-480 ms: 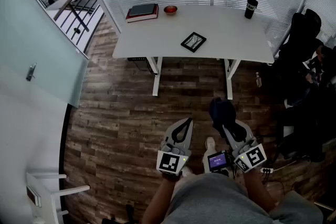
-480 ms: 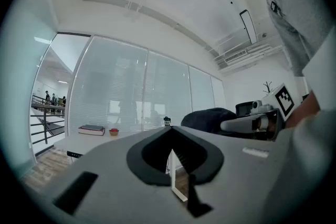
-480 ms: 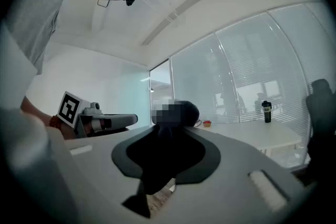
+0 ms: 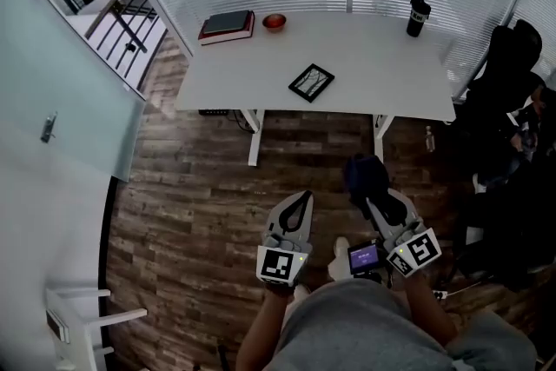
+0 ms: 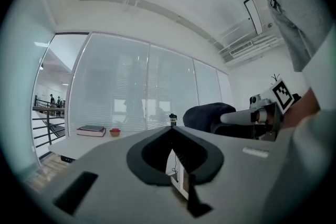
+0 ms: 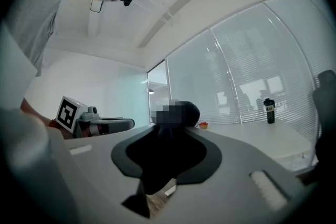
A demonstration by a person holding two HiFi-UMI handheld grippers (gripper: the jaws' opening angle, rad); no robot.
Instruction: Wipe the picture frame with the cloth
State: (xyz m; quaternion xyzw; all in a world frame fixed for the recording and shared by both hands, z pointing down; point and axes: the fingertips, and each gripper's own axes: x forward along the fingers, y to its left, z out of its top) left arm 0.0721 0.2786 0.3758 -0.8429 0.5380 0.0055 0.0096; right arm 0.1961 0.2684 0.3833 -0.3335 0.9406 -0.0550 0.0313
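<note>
Head view: R tongs [image 4: 373, 198] on cloth [image 4: 363, 173]

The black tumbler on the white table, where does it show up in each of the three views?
Head view: black tumbler at upper right, near the far right corner of the white table.
Left gripper view: tiny, at mid-picture.
Right gripper view: right of centre, before the blinds.
Shared landmark: the red bowl, left of the tumbler in every view.
</note>
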